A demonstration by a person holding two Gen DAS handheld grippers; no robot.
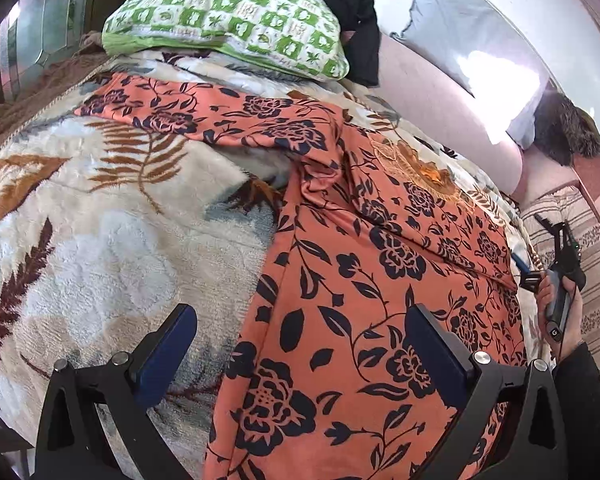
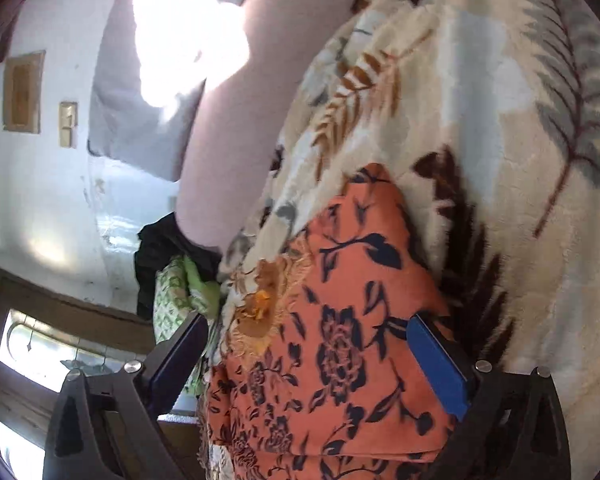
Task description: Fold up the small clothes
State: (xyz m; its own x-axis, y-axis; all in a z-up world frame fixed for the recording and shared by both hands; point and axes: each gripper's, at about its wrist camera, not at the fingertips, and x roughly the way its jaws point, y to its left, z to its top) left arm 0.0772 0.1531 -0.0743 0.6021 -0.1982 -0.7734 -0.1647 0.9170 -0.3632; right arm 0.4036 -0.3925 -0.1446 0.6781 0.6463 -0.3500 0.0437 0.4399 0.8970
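An orange garment with dark navy flowers [image 1: 364,248] lies spread on a cream leaf-print blanket [image 1: 100,232]; one sleeve stretches left toward the pillow, and the right sleeve is folded over the body. My left gripper [image 1: 300,332] is open, hovering over the garment's lower left edge. My right gripper [image 1: 538,276] shows at the garment's right edge in a hand. In the right wrist view the right gripper [image 2: 308,348] is open, its blue pads [image 2: 440,364] on either side of the garment's folded sleeve [image 2: 352,312], with embroidered neckline [image 2: 260,304] beside it.
A green-and-white patterned pillow [image 1: 228,20] lies at the bed's head with black clothing [image 1: 340,0] behind it. A pale pink bed frame [image 1: 440,92] and a grey cushion [image 1: 452,24] line the right side. A striped fabric [image 1: 580,240] lies beyond the right edge.
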